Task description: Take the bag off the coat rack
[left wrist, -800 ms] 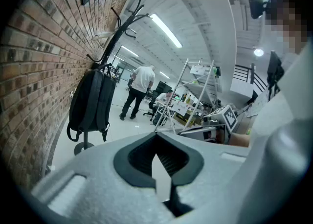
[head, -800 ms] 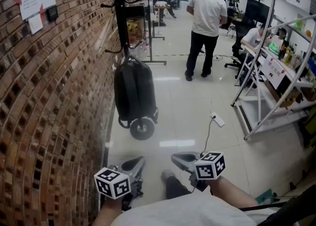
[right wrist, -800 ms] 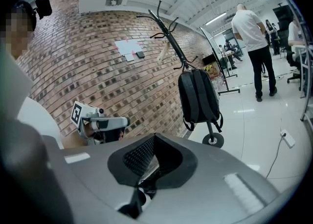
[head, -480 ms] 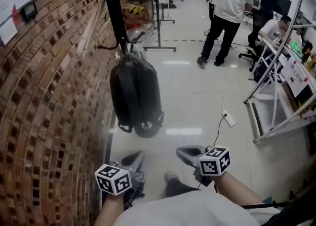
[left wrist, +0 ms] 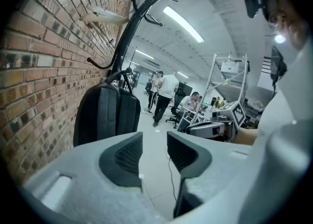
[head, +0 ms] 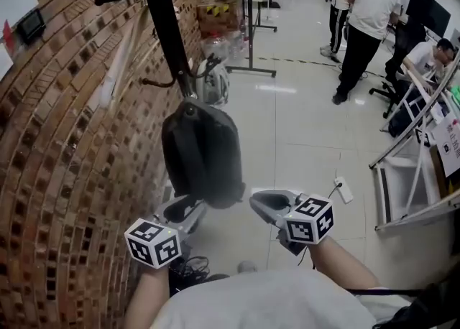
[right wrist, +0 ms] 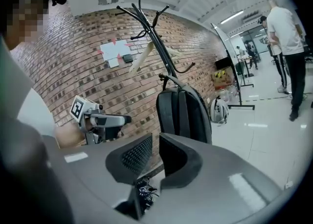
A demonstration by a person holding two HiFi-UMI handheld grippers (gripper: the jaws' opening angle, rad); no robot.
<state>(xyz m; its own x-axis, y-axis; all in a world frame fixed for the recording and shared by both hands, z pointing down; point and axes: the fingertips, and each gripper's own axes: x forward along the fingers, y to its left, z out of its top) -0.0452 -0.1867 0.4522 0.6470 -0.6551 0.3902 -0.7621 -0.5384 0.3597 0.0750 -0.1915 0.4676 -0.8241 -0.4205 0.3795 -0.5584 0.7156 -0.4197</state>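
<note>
The bag (head: pixel 201 155) fills more of the head view than it did a moment ago. The person has closed in on the coat rack (head: pixel 167 26), and the bag's lower end, which hung well ahead of both grippers, now sits just above and between them.

The bag is a dark backpack that hangs by its top loop from one of the coat rack's lower hooks. Its long axis runs straight down alongside the rack's pole, close to the brick wall (head: pixel 65 141) behind the rack. It is still fully on the hook, so the task has not begun in earnest.

The left gripper (head: pixel 181 207) is held low on the wall side of the rack. Its jaws stand a little apart with only floor showing through the gap, so it holds nothing. The right gripper (head: pixel 262 202) is held on the rack's open-floor side. Its jaws are drawn all but together, and it also holds nothing.

From both pairs of jaws the bag lies ahead and upward. The left gripper view puts it off towards the wall side of the jaws. The right gripper view puts it almost straight beyond them. Neither gripper touches it. In the head view the left looks a shade nearer to the bag's bottom corner.

The loop at the hook sits well above both grippers, at the far end of the bag's length. The coming move therefore likely calls for a reach upward along the bag, and the right jaws would have to open first.
</note>
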